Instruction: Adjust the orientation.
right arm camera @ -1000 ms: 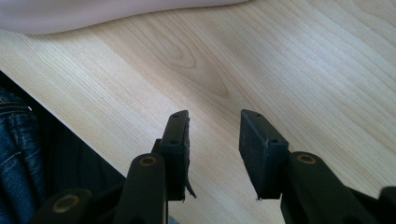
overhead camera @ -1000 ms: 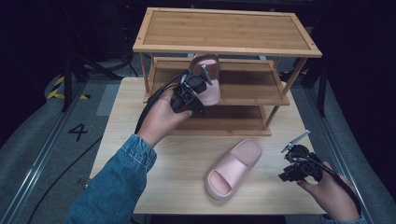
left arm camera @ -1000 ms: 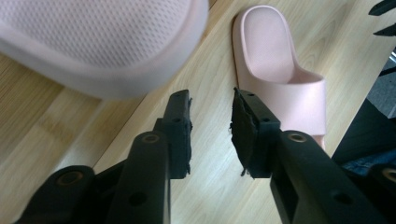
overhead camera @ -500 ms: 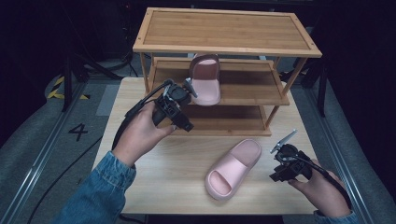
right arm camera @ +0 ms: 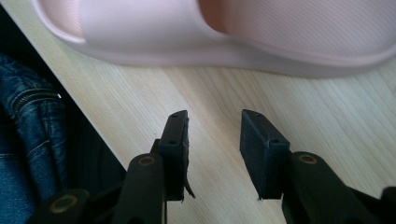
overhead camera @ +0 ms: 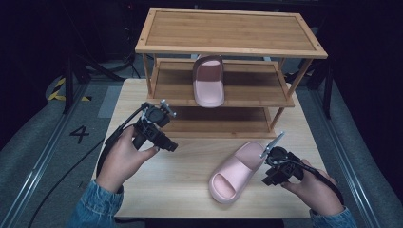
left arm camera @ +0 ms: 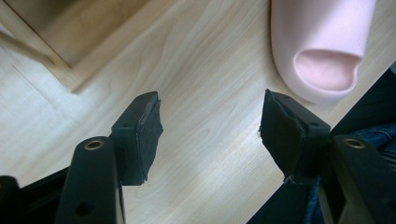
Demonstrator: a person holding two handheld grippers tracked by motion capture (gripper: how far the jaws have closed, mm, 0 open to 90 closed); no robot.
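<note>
In the high view, the slipper [overhead camera: 236, 171] is lying lower right on the table [overhead camera: 190, 190], long axis diagonal, just left of the right gripper [overhead camera: 272, 148], the nearer one. In the left gripper view, the left gripper [left arm camera: 210, 123], empty, jaws just opening, is aiming at bare wood. In the right gripper view, the right gripper [right arm camera: 214, 135] is gaping empty below the slipper's side.

Table [overhead camera: 190, 190] brightly lit, surroundings dark; close gripper views soft, perhaps slightly blurred.

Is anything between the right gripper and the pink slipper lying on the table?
Nothing visible. The right gripper has open, empty jaws, and bare light wooden table runs from them to the pink foam slipper just ahead.
</note>
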